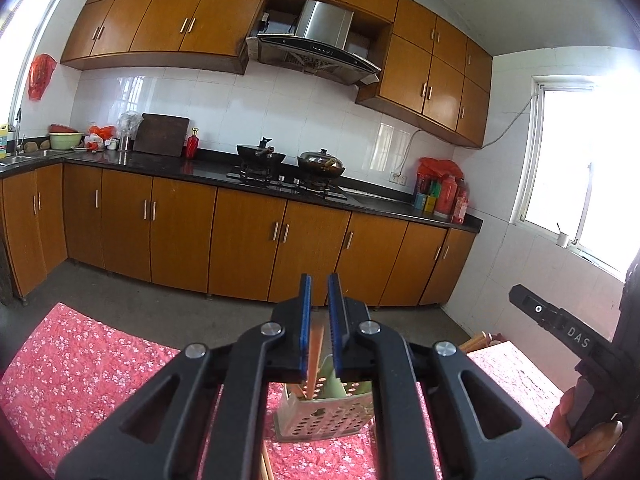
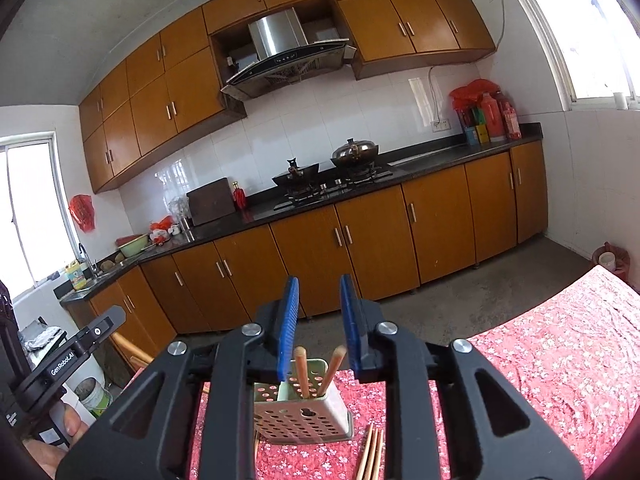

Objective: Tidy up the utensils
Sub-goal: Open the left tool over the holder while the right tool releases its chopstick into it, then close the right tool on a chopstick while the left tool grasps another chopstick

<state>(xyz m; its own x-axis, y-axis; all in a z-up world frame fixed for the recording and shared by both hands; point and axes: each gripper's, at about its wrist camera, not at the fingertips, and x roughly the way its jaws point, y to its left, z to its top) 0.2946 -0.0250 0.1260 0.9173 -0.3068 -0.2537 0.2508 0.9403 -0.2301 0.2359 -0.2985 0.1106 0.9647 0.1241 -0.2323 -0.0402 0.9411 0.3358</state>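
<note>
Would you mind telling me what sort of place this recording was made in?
A home kitchen, most likely. A range hood hangs over a gas stove with a lidded wok, and wooden cabinets run under a dark countertop that ends at a sink.

Perforated metal utensil holder upright on floral tablecloth, two wooden chopsticks standing inside, more chopsticks flat beside it

You face a kitchen: orange-brown wall cabinets above a white tiled wall, matching base cabinets under a dark counter. A steel range hood hangs centrally. Daylight enters through a window at your right; the floor is grey concrete.
</note>
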